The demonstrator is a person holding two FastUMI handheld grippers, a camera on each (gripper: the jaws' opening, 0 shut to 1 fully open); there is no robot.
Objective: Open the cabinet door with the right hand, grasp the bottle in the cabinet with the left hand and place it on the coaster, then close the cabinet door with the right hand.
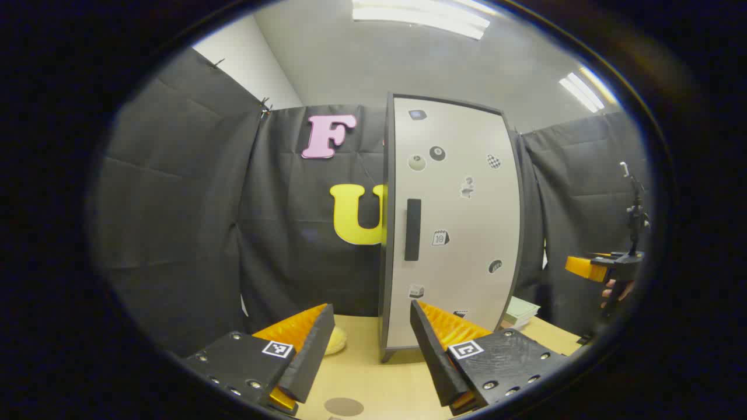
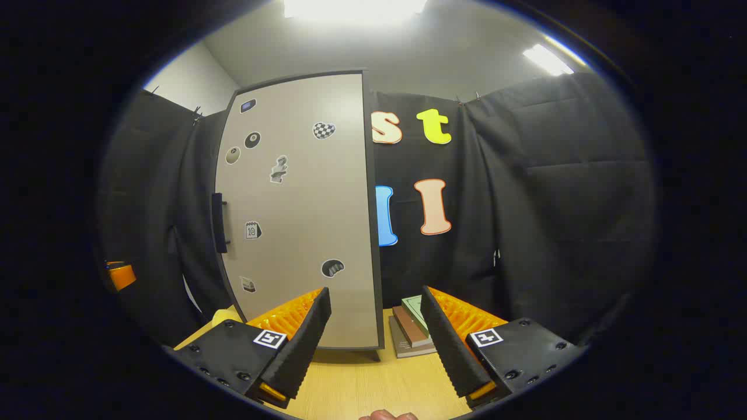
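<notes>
Cabinet door (image 2: 297, 210), shut, bottle unseen behind it; right gripper (image 2: 373, 335) and left gripper (image 1: 370, 344) both spread empty, well short; handle (image 2: 219, 223) at door's far edge: approach square, pinch bar fully, then swing outward.

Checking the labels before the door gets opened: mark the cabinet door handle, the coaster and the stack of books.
cabinet door handle (image 1: 412, 229), left gripper view, middle of the black vertical bar.
coaster (image 1: 344, 406), left gripper view, centre of the dark round disc on the table.
stack of books (image 2: 412, 326), right gripper view, cover of the brown book.
</notes>
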